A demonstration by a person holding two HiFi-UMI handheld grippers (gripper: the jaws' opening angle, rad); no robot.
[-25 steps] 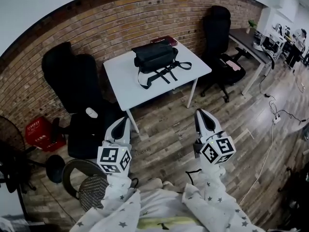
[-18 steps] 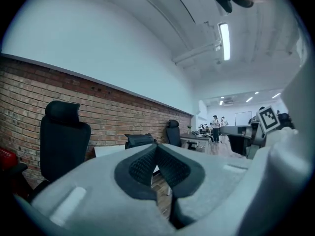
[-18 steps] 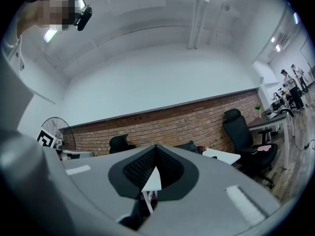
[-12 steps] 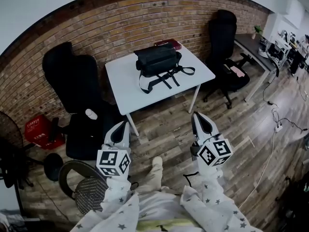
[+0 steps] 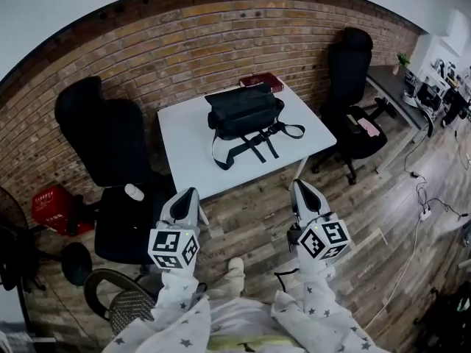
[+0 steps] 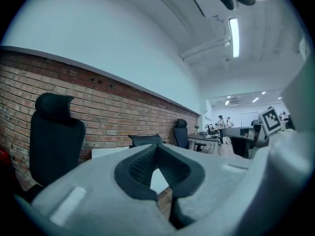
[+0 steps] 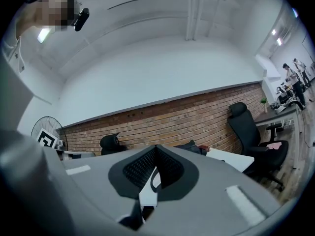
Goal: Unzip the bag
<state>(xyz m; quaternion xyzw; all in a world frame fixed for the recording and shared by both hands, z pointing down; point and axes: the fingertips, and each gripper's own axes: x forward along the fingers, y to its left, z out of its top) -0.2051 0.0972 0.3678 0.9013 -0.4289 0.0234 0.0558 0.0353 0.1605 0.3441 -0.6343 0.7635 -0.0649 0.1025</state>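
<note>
the black bag (image 5: 243,111) lies on the white worktop (image 5: 184,149) in the upper middle of the head view, its strap (image 5: 254,142) spilling toward the near edge. compared with a second ago, the worktop sits lower and a little larger in the frame, and its near edge is now just above the tips of both tools. the person has been walking up to it.

the left tool (image 5: 185,194) at lower left and the right tool (image 5: 300,187) at lower right each have their jaws pressed together with nothing between the pads. both gripper views look level over the jaws toward the worktop ahead. neither tool touches the bag, and a strip of wooden floor (image 5: 250,204) lies between them and it.

i judge the approach nearly done and the unzipping not yet begun. what remains is to close the last gap and find the zip pull, which is too small to make out here. one tool must then open for the pull while the other steadies the bag.
</note>
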